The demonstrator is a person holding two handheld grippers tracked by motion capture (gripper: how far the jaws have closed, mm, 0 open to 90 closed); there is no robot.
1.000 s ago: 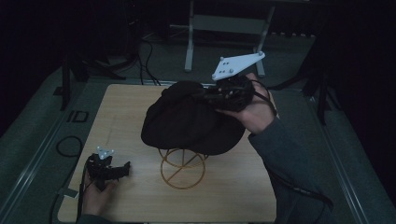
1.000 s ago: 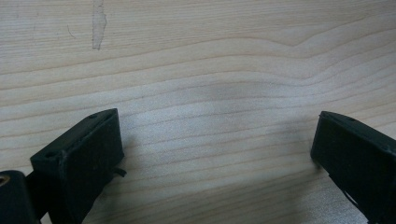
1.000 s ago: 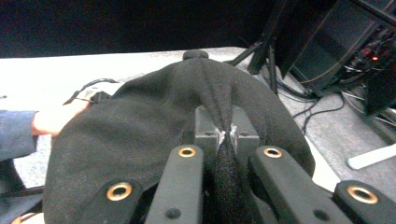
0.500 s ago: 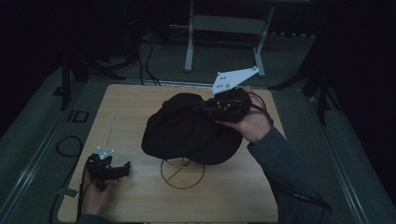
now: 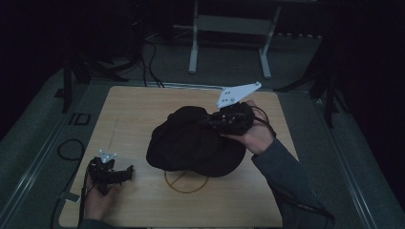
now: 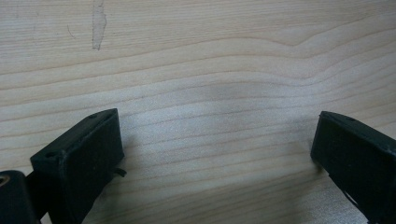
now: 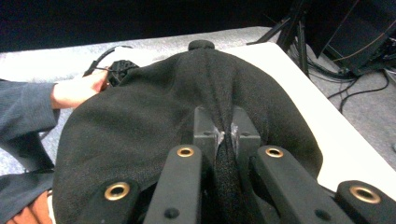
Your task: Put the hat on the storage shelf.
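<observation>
right tool (image 7: pixel 226 133) pinching black cap (image 5: pixel 191 143) mid-table | left tool (image 5: pixel 112 174) spread wide, near front-left table (image 5: pixel 143 102) edge

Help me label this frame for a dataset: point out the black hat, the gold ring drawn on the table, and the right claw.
black hat (image 5: pixel 191 143): high view, on its crown.
gold ring (image 5: pixel 186 183): high view, on the mark's middle, in front of the hat.
right claw (image 7: pixel 227 133): right gripper view, between its fingertips, pinching a hat fold.
</observation>
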